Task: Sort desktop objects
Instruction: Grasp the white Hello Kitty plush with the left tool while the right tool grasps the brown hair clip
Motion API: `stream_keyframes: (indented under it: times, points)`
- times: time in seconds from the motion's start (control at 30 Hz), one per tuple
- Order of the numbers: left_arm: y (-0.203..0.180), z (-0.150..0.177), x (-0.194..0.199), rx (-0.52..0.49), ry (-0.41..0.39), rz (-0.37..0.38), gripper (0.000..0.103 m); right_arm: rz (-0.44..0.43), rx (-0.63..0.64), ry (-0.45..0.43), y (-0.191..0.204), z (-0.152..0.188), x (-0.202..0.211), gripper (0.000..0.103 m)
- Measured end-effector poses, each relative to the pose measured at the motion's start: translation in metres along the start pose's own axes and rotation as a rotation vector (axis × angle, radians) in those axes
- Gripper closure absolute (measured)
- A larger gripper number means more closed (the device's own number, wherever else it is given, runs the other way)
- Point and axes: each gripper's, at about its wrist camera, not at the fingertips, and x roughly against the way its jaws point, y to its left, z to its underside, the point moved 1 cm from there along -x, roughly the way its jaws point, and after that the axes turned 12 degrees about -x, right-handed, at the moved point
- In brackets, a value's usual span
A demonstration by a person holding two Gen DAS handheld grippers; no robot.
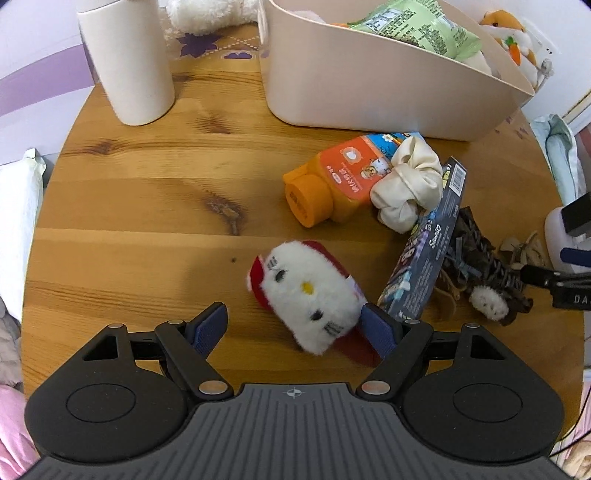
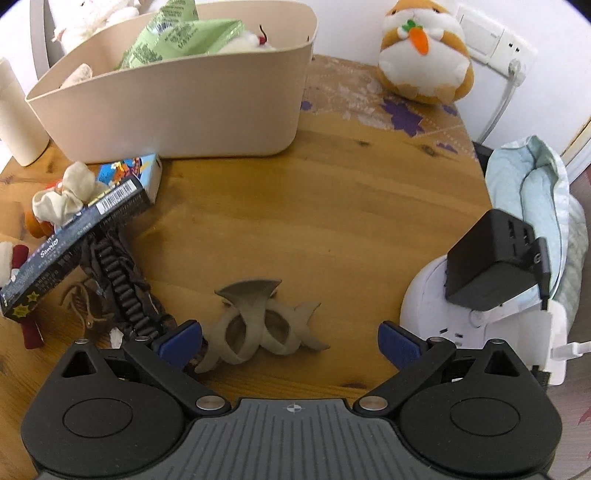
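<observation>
Step in hand, by judgement: both grippers are poised over their pick targets, nothing held yet

Left gripper (image 1: pixel 293 326): jaws spread wide, empty. The white-and-red cat plush (image 1: pixel 308 297) lies on the wooden table (image 1: pixel 147 206) between the blue pads; its right end touches or nearly touches the right pad, while the left pad stands clear. Next move, as judged: centre the jaws on the plush, press them together on its body, then lift toward the bin

Right gripper (image 2: pixel 290 341): jaws spread wide, empty. The grey hair claw (image 2: pixel 258 325) lies on the table between the pads, nearer the left pad. Next move, as judged: shift left to centre, then close on the claw's arched body

Farther out, a loose pile: dark printed box (image 1: pixel 424 254) leaning on a brown braided item (image 1: pixel 480 266), a cream scrunchie (image 1: pixel 406 184) on an orange bottle (image 1: pixel 328 184) lying on its side

Farthest: the beige bin (image 1: pixel 369 85) already holds a green packet (image 1: pixel 417 26) and something white and fluffy; the rest of its contents is hidden by the wall. Most of the task remains open
</observation>
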Motion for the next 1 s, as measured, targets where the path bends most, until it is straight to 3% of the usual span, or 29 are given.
stream_keyframes:
  times: [0.17, 0.37, 0.53, 0.73, 0.8, 0.93, 1.0]
  points:
    - [-0.007, -0.007, -0.011, 0.022, 0.005, 0.001, 0.022, -0.025, -0.064, 0.015, -0.001, 0.002, -0.006, 0.000]
    - [-0.008, -0.015, -0.025, 0.089, 0.030, -0.002, 0.022, -0.077, -0.302, 0.063, -0.007, 0.005, -0.017, 0.000]
    - [-0.014, -0.020, -0.033, 0.109, 0.041, -0.041, 0.022, -0.046, -0.406, 0.054, -0.004, 0.006, -0.024, 0.003]
    - [-0.025, -0.023, -0.037, 0.094, 0.056, -0.159, 0.024, 0.015, -0.373, 0.035, 0.004, 0.007, -0.023, 0.019]
    - [-0.026, -0.022, -0.037, 0.093, 0.051, -0.176, 0.026, 0.037, -0.361, 0.022, 0.003, 0.009, -0.021, 0.030]
    - [-0.020, -0.017, -0.031, 0.107, 0.027, -0.187, 0.045, 0.058, -0.357, 0.001, -0.002, 0.012, -0.014, 0.051]
    - [-0.016, -0.016, -0.028, 0.120, 0.023, -0.190, 0.055, 0.059, -0.366, -0.007, -0.008, 0.013, -0.012, 0.066]
